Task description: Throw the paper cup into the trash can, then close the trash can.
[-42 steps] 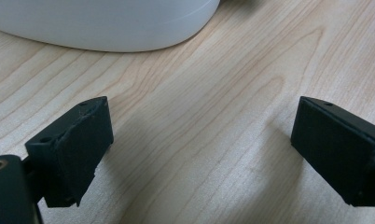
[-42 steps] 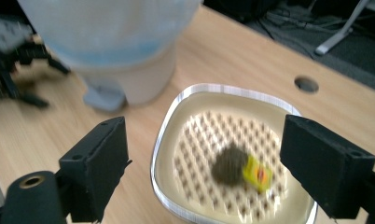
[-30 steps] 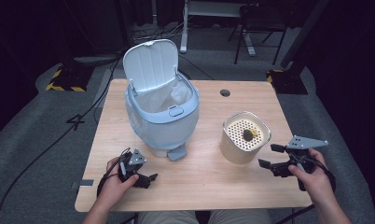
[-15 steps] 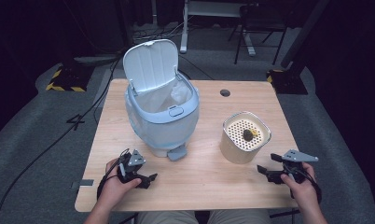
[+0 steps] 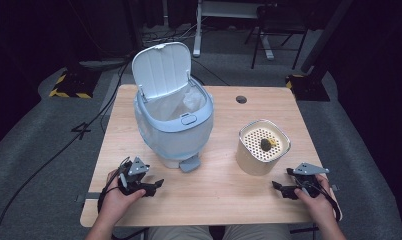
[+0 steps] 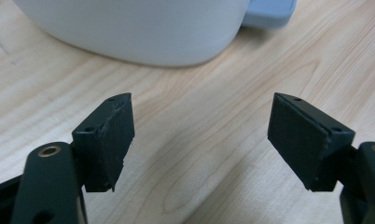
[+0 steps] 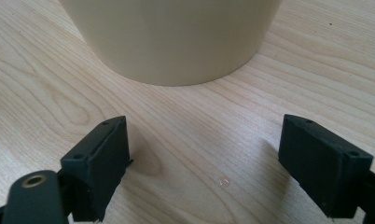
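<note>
The right gripper (image 5: 285, 182) has dropped to the table (image 5: 224, 200) since a second ago; its jaws gape, nothing between them. The left gripper (image 5: 156, 185), jaws just narrowing yet still released, rests near the one bin (image 5: 174, 127), lid up. One canister (image 5: 261, 147) holds a dark lump, hard to identify.

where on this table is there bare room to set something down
Bare wood lies along the near edge of the table, between the left gripper and right gripper. The far right corner past the round hole is free too. It is crowded between the bin and cream container.
</note>
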Motion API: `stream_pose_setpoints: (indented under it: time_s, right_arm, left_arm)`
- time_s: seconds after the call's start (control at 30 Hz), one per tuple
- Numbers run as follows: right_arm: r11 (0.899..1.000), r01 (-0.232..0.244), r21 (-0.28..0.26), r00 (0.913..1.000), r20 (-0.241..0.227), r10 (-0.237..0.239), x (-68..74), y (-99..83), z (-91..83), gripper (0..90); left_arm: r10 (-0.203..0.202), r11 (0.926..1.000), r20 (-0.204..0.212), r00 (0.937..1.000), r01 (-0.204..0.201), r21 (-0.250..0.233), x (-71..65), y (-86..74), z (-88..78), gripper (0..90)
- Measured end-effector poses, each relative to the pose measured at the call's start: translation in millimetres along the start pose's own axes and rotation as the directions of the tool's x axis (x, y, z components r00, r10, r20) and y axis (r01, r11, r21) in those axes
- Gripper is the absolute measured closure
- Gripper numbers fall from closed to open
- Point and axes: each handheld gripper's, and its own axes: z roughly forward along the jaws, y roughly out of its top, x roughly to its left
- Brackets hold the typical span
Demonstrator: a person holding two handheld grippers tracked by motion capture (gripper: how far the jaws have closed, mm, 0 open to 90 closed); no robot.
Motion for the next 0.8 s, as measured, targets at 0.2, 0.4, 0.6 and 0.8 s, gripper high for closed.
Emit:
stream_pose_setpoints:
  time_s: [0.2,0.4,0.6,0.8]
  right_arm:
    - [1.0,-0.003,0.004,1.0,0.0,0.003,-0.2,0.1,0.2,15.4]
    - [1.0,-0.011,0.005,0.9999,0.006,0.011,0.1,1.9,2.7,13.6]
    - [1.0,-0.011,0.005,0.9999,0.007,0.011,0.0,1.8,2.8,13.6]
    - [1.0,-0.01,0.004,0.9999,0.006,0.01,-0.1,1.8,2.8,13.7]
  left_arm:
    - [-0.007,0.9971,0.029,0.9995,0.009,-0.076,0.7,14.5,-26.8,23.9]
    - [0.018,0.9903,-0.039,0.9991,-0.024,-0.137,-3.3,32.8,-61.9,24.3]
    - [0.054,0.9851,-0.023,0.9983,-0.057,-0.163,2.0,54.1,-84.9,25.4]
    - [0.082,0.9756,0.015,0.9965,-0.077,-0.206,5.9,80.5,-108.5,27.5]
